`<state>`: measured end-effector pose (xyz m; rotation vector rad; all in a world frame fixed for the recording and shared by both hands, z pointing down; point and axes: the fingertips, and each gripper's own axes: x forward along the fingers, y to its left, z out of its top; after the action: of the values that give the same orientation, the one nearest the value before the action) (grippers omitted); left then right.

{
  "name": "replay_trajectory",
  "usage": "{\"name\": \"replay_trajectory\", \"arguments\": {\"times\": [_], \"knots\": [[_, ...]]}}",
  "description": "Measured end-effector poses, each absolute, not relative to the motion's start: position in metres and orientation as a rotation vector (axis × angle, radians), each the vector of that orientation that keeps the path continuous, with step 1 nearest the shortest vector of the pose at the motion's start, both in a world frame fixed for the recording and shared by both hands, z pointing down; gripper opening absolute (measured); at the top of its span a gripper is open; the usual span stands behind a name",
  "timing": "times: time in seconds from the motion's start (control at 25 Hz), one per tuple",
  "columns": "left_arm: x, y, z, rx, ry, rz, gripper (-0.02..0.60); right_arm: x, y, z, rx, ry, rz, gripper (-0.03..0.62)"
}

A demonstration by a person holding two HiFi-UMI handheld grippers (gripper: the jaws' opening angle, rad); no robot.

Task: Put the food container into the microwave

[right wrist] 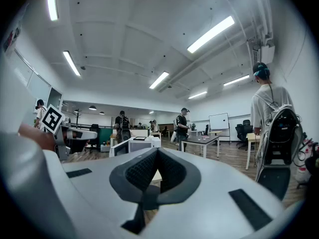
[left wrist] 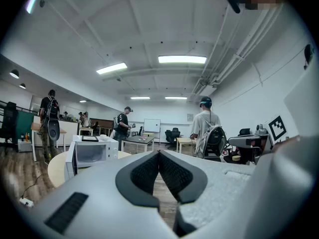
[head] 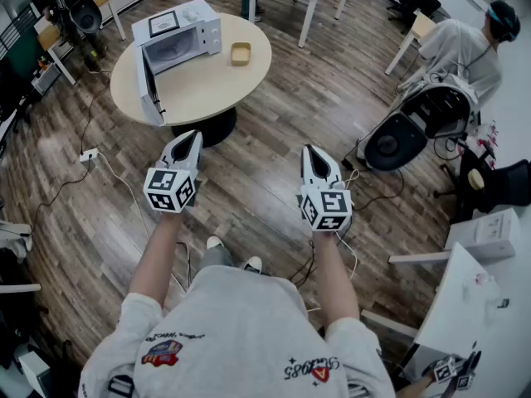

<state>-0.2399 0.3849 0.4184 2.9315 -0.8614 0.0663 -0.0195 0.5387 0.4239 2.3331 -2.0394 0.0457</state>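
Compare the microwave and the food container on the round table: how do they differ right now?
The microwave is a big white box; the food container is a small, shallow tan tray. The microwave stands at the table's left with its door swung wide open; the food container lies to its right, apart from it and not inside. Both rest on the round table.

Even light from ceiling strip lights (left wrist: 182, 59), fisheye bending, dark corners
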Motion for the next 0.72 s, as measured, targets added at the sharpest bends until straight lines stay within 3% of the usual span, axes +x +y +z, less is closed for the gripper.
{"name": "replay_trajectory", "arguments": {"times": [0.4,0.72], "knots": [[-0.240,0.389,0.424,2.938,-0.836,0.094,0.029,-0.021,0.541,0.434,2.357,-2.039,0.107,0.003],[-0.254,0.377,0.417,2.907,-0.961,-0.007,0.347,-0.026,0.542,0.435,2.347,-2.049,0.132,0.003]]}}
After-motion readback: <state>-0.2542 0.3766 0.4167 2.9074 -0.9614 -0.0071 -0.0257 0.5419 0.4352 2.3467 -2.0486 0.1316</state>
